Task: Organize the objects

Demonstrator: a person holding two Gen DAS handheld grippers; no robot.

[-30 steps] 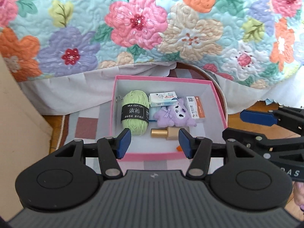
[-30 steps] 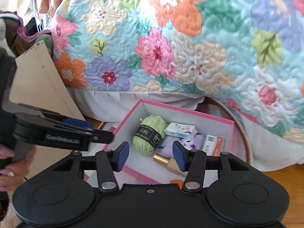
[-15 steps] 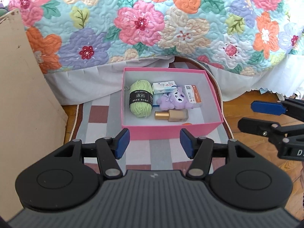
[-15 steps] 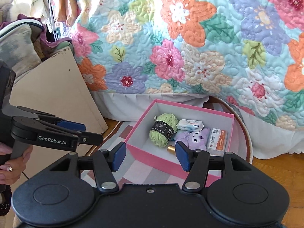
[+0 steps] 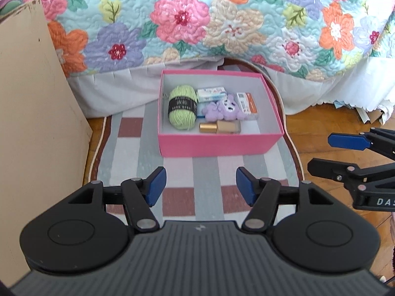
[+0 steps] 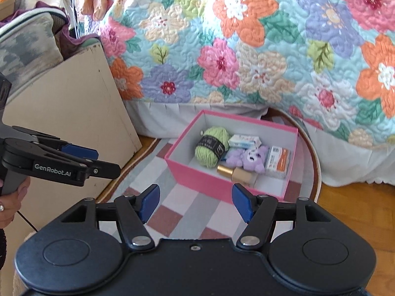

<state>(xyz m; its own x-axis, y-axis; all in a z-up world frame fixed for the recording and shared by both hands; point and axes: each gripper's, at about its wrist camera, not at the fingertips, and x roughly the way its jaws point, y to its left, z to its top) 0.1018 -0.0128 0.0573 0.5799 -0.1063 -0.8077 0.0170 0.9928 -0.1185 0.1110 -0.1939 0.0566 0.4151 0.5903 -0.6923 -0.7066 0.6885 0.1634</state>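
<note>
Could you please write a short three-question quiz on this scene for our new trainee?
1. True or false: the green yarn ball lies inside the pink box.
2. Which item lies nearest the box's front wall? A) purple plush toy B) gold-capped bottle C) orange-and-white packet
3. What, if anything, is between the jaws of the left gripper and the right gripper?

Key:
1. True.
2. B.
3. Nothing; both are empty, jaws opening, over the striped rug in front of the box.
</note>
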